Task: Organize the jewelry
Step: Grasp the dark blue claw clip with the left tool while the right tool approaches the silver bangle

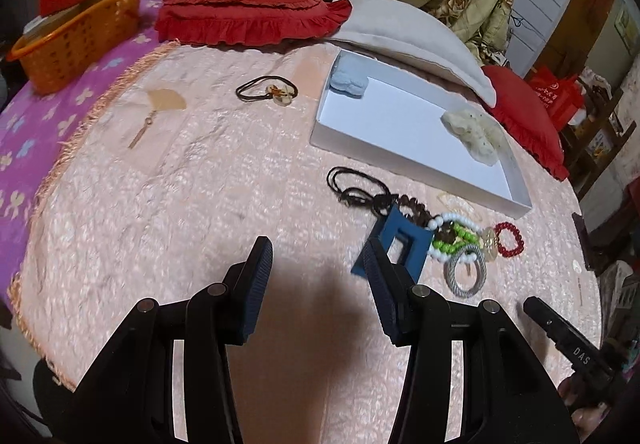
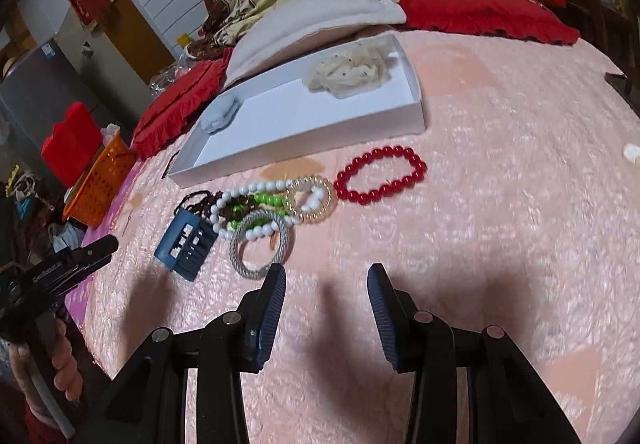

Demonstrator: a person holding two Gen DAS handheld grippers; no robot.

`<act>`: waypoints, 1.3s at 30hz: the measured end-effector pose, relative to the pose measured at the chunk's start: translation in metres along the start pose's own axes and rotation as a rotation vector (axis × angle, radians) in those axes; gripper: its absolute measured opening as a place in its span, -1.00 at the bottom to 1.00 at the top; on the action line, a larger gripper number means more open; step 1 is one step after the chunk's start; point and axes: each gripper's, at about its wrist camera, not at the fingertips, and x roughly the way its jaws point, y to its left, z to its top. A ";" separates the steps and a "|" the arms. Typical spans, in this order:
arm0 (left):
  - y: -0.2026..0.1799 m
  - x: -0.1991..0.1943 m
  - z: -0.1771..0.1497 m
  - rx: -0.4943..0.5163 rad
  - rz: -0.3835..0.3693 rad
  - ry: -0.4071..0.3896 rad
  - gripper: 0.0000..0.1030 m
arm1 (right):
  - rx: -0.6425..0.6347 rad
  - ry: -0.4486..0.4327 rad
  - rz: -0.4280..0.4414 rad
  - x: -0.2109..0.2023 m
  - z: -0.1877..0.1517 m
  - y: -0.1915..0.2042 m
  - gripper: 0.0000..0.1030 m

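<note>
Left claw (image 1: 316,258): jaws apart, empty, above pink bedspread (image 1: 180,204).
Right claw (image 2: 327,286): jaws apart, empty.
Just ahead of right claw, to its left: grey ring (image 2: 260,244), blue clip (image 2: 186,246), white bead strand (image 2: 248,204).
Ahead: red bead bracelet (image 2: 380,174).
Beyond: white tray (image 2: 304,132) holding cream scrunchie (image 2: 348,72), blue scrunchie (image 2: 218,118).

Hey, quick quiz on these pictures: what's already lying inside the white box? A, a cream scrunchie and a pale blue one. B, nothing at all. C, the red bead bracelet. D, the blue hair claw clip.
A: the cream scrunchie and the pale blue scrunchie lie at opposite ends of the white box; the red bead bracelet and blue claw clip are outside it on the blanket.
</note>
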 end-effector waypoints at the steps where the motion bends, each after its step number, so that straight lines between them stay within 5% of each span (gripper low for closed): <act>1: -0.001 -0.002 -0.003 0.006 0.004 -0.002 -0.08 | 0.008 0.002 0.002 0.000 -0.001 -0.001 -0.21; 16: 0.021 -0.001 -0.011 -0.034 0.012 0.026 -0.08 | 0.028 -0.006 0.016 -0.003 -0.012 0.006 -0.21; 29: -0.013 0.049 0.015 0.022 -0.178 0.130 -0.09 | -0.091 0.029 0.026 0.035 0.007 0.036 -0.32; 39: -0.031 0.088 0.017 0.108 -0.167 0.181 -0.09 | -0.112 0.037 -0.007 0.062 0.012 0.042 -0.39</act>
